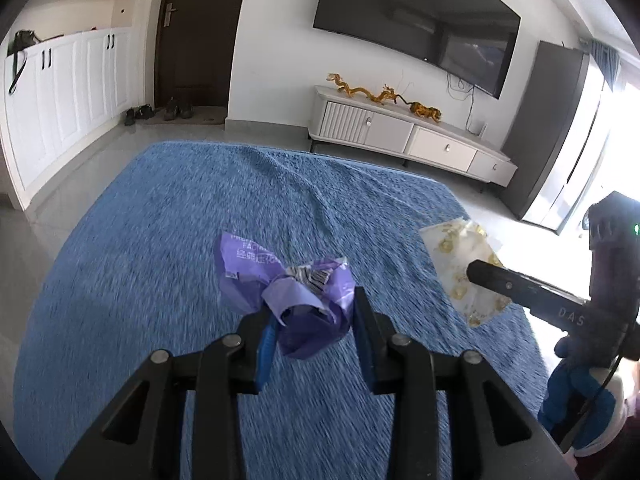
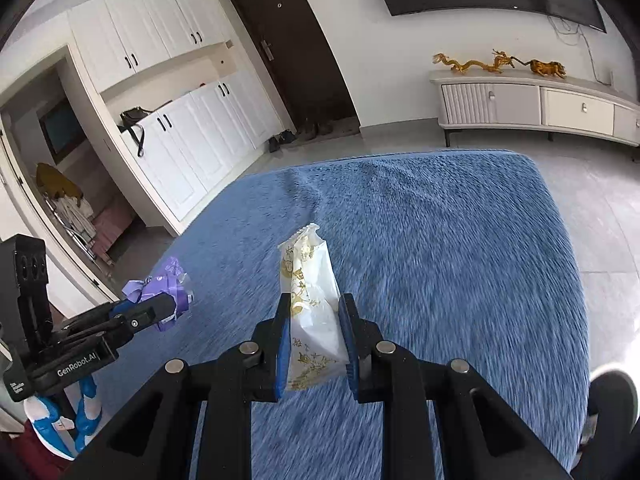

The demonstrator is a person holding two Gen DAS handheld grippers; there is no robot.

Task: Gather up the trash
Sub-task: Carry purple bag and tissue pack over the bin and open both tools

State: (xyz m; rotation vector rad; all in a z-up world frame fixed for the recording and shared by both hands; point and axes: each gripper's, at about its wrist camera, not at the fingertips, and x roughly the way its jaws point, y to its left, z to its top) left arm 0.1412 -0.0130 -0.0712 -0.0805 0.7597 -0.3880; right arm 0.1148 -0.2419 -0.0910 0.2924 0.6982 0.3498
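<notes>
Right tongs [image 2: 314,320], white wrapper [image 2: 312,304] lengthwise forward

My right gripper [image 2: 314,316] pinches a white wrapper with gold print [image 2: 310,300] above the blue rug [image 2: 440,248]. Toward the rug's left edge, my left gripper [image 2: 160,308] clamps a crumpled purple wrapper [image 2: 172,286].

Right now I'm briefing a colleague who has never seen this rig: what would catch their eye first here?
First, the crumpled purple wrapper pinched in the left tool, held above the blue rug. Then the white wrapper with gold print clamped in the right tool, also over the rug. Beyond, golden dragon figurines line the white TV cabinet under a large dark TV.
</notes>
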